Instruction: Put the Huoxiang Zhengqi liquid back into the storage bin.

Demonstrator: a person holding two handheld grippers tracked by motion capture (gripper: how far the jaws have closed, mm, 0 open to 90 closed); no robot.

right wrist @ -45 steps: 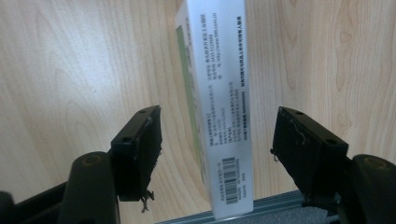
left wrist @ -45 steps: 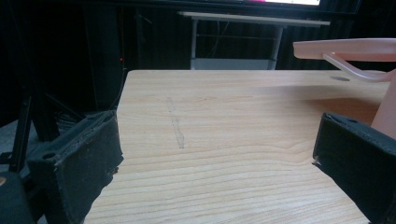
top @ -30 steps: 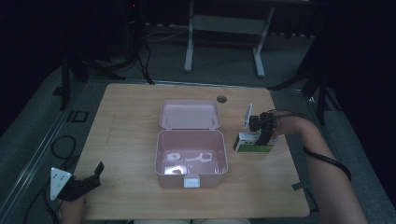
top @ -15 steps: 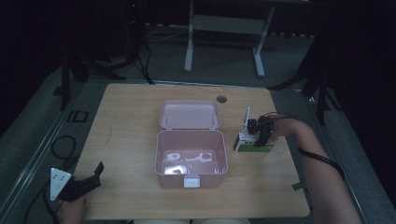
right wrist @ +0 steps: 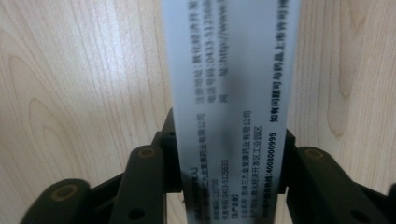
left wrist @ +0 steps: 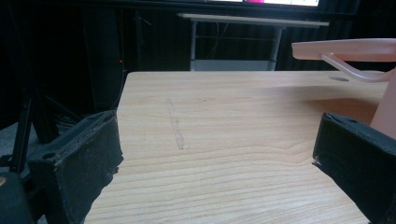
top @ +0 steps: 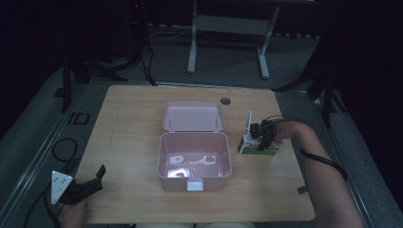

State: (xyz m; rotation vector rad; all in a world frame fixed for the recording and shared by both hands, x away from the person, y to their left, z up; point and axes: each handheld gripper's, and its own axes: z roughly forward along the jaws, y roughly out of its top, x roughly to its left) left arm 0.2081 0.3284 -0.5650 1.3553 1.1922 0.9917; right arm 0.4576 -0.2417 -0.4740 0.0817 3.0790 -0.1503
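Right gripper (right wrist: pixel 229 163), jaws having just been closing, is now clamping the white-and-green carton (right wrist: pixel 229 93) across its narrow sides; the carton's long axis is running straight ahead from the fingers, just right of the open pink box (top: pixel 195 183). Left gripper (top: pixel 90 183) is idling agape, empty, well apart.

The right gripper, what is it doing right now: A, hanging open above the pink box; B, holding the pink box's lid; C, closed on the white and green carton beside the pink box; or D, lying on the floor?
C: the right gripper has its fingers pressed on both sides of the white and green carton, which stands on the table right of the pink box.
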